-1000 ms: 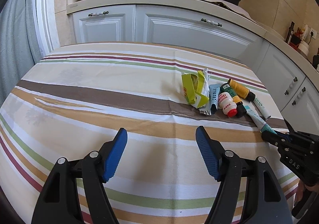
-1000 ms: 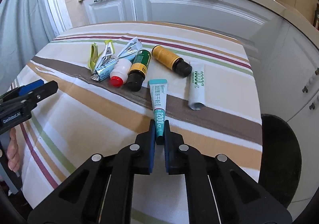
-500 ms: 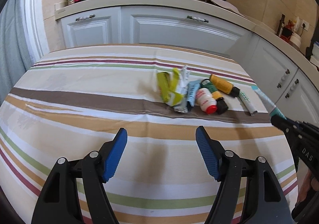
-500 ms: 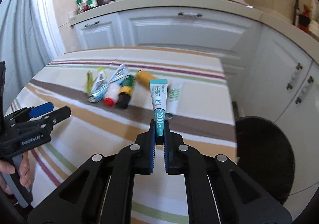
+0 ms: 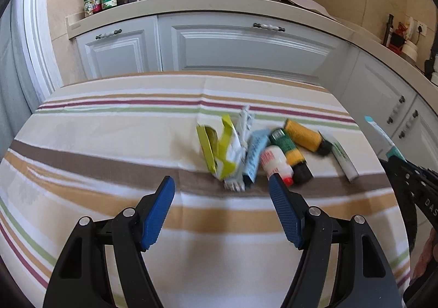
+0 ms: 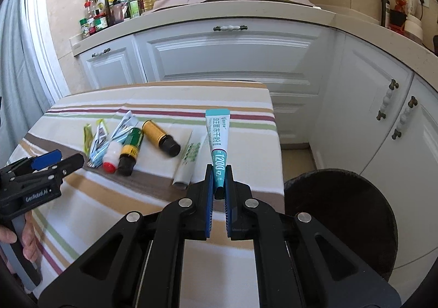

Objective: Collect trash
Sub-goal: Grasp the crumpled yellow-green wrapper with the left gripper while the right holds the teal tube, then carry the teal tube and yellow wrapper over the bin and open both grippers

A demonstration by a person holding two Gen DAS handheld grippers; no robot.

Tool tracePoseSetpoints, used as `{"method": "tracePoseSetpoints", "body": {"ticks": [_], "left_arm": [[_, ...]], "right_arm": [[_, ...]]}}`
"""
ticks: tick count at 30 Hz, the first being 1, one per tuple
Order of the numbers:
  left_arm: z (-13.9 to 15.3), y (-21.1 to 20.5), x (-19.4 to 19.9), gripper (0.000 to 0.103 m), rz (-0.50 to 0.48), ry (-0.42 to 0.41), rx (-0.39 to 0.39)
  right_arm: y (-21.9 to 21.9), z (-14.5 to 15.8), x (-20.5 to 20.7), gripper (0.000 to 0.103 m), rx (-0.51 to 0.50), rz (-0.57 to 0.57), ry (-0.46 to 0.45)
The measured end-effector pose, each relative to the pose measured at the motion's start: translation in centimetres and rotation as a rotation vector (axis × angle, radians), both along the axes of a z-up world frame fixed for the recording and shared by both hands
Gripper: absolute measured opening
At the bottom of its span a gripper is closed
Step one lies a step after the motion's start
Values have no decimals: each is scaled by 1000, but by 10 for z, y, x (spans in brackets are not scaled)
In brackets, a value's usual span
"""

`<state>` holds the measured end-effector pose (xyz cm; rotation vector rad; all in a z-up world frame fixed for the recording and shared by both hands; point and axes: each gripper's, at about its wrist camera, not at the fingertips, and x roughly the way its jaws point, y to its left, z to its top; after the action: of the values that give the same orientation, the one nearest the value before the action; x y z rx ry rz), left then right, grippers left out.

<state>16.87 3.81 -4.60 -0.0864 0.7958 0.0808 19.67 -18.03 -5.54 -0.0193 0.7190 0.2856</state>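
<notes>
- Striped cotton tablecloth (image 5: 109,143) fills my left wrist view, and I take the cluster of rubbish on it as my landmark: a torn yellow-green paper packet (image 5: 219,149), a crumpled light-blue sachet (image 5: 254,153), a small white plastic bottle with a red cap (image 5: 275,164), a green-and-yellow dark glass bottle (image 5: 290,153), an amber bottle with a black cap (image 5: 306,136) and a white squeeze tube with green print (image 5: 343,158).
- My left gripper (image 5: 221,199) hangs just short of that cluster, blue pads spread wide with nothing between them.
- I judge the packet and sachet light and floppy, best pinched at a flat edge; the bottles look stiff, smooth and apt to roll, so I would take them across the body.
- From my right wrist view, my right gripper (image 6: 219,183) is closed on the lower end of a teal-and-white soft plastic tube (image 6: 217,143), which stands up out of the jaws, off the table and to the right of the cluster.
- That tube seems light and squashy; a grip on its flat crimped end should hold.
- Right of the cluster, past the table edge, a round black bin with a dark liner (image 6: 342,220) stands on the floor; I cannot tell what is inside it.
</notes>
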Motion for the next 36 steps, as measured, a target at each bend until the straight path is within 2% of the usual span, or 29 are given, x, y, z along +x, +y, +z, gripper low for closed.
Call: {"method": "tracePoseSetpoints", "body": {"ticks": [13, 15, 20, 30, 36], "left_arm": [[-12, 10, 40, 69, 24, 38, 35], [-13, 12, 43, 65, 21, 48, 22], [-17, 12, 45, 41, 5, 73, 4], [-3, 16, 26, 37, 25, 13, -11], [13, 8, 9, 37, 1, -27, -6]], "right_arm": [[0, -7, 32, 7, 10, -11, 11], [1, -7, 36, 7, 12, -11, 13], [2, -9, 38, 7, 14, -7, 20], [0, -5, 30, 7, 22, -17, 3], [-6, 4, 15, 7, 33, -31, -20]]}}
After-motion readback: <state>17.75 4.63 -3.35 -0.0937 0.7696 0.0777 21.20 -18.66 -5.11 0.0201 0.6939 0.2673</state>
